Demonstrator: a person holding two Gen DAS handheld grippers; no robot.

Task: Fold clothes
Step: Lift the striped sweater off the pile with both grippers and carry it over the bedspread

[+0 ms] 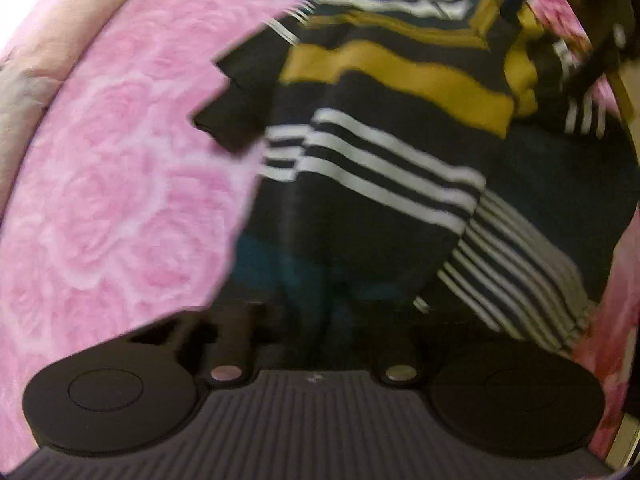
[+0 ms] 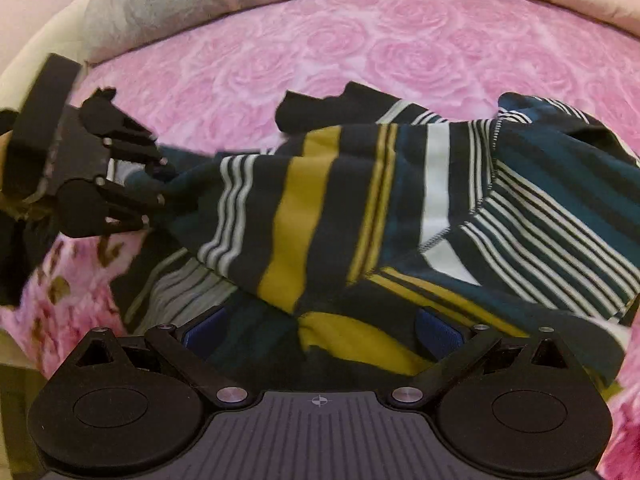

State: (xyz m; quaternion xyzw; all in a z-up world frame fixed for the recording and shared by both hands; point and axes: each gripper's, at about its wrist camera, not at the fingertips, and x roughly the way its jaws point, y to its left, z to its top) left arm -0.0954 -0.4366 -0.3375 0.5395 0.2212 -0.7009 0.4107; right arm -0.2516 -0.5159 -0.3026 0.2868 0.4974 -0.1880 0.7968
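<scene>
A dark striped garment (image 1: 380,152) with mustard, white and teal bands lies rumpled on a pink rose-pattern blanket (image 1: 120,160). In the right wrist view the same garment (image 2: 304,200) spreads across the middle. My left gripper (image 2: 160,188) comes in from the left, shut on the garment's left edge. In its own view the left gripper (image 1: 320,312) has its fingertips buried in dark cloth. My right gripper (image 2: 318,332) stands wide open over the near side of the garment. Its blue pads (image 2: 200,332) sit apart, with a mustard and dark fold lying loosely between them.
A grey and cream pillow or quilt (image 2: 180,4) runs along the far edge of the blanket (image 2: 320,52). A brighter pink floral cloth (image 2: 60,300) shows at the near left and right. Bare blanket stretches beyond the garment.
</scene>
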